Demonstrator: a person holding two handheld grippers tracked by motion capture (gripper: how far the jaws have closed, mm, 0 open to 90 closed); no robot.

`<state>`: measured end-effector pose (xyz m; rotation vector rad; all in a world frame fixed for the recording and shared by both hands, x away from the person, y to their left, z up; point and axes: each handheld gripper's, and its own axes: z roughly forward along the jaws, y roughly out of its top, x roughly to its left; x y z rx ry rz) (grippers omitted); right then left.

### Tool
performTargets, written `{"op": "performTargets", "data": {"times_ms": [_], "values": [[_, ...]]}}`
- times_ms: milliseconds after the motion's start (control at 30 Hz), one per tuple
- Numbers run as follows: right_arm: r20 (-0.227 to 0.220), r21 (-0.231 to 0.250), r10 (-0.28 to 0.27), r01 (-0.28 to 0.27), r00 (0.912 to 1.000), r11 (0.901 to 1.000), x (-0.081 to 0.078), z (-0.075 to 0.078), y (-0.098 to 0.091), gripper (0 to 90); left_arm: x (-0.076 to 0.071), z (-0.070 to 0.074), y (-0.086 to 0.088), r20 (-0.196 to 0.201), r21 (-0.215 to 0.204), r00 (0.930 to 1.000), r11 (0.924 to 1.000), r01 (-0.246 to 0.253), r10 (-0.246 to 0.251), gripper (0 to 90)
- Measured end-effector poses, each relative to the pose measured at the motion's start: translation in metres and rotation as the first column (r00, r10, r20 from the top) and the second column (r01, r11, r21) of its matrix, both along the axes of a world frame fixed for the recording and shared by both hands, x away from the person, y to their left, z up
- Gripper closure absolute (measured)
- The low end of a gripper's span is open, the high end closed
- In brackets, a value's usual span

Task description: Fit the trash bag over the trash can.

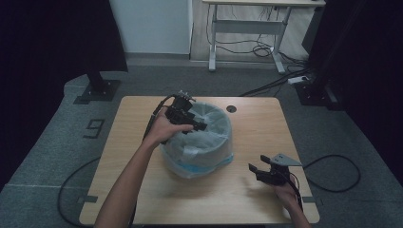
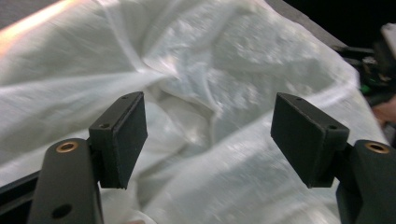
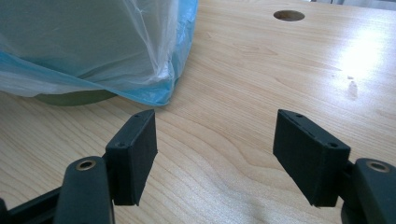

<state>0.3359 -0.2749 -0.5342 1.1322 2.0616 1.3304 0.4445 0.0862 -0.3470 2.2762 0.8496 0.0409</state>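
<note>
Item: bin (image 1: pixel 202 159), dark round tub, centre of table (image 1: pixel 142 190), lined with a translucent plastic bag (image 1: pixel 209 124) whose blue-edged skirt hangs down over the outside wall.

Left claw (image 1: pixel 190 124): over the near-left rim of the bin, tips pointing into the mouth. Jaws spread wide, nothing between the pads (image 2: pixel 125 140); crumpled bag film (image 2: pixel 210 93) directly ahead and below, not touched.

Right claw (image 1: pixel 259 170): low over the table, to the right of the bin and apart from it. Jaws spread, empty; bag hem (image 3: pixel 163 91) ahead and to the left, bare wood (image 3: pixel 243 130) between the tips.

Step in hand, as judged: seating the liner into the bin.

Handling notes:
- Lower left claw until one pad sits inside a fold, the other outside; pinch one layer only.
- Press film down and outward toward the wall.
- Bring right claw against the bin's side to stop it sliding.
- Avoid a hard pull; thin film likely to tear or slip off the rim.
</note>
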Motion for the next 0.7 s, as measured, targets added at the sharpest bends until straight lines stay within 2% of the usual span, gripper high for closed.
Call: {"op": "performTargets", "data": {"times_ms": [100,333,500,633,700], "values": [[-0.002,-0.002,0.002,-0.002,1.0000,1.0000,0.000,-0.001,0.001,29.6,-0.005,-0.003,-0.009,-0.034,0.024,0.9987,0.9989,0.039,-0.039,26.1],[-0.003,-0.007,0.005,-0.005,1.0000,1.0000,-0.001,0.000,0.001,29.6,-0.007,-0.013,-0.033,-0.051,0.139,0.9964,0.9876,0.074,-0.067,26.9],[-0.006,-0.003,0.000,0.000,1.0000,1.0000,0.000,-0.001,-0.001,29.6,-0.006,-0.016,-0.040,-0.063,0.171,0.9956,0.9821,0.080,-0.070,27.3],[-0.006,-0.006,0.000,0.000,1.0000,1.0000,0.000,-0.001,0.000,29.5,-0.004,-0.020,-0.045,-0.088,0.215,0.9937,0.9728,0.086,-0.068,27.4],[-0.007,-0.008,-0.005,0.005,1.0000,1.0000,0.000,-0.001,-0.001,29.4,-0.004,-0.020,-0.044,-0.088,0.215,0.9936,0.9728,0.088,-0.070,27.3]]}}
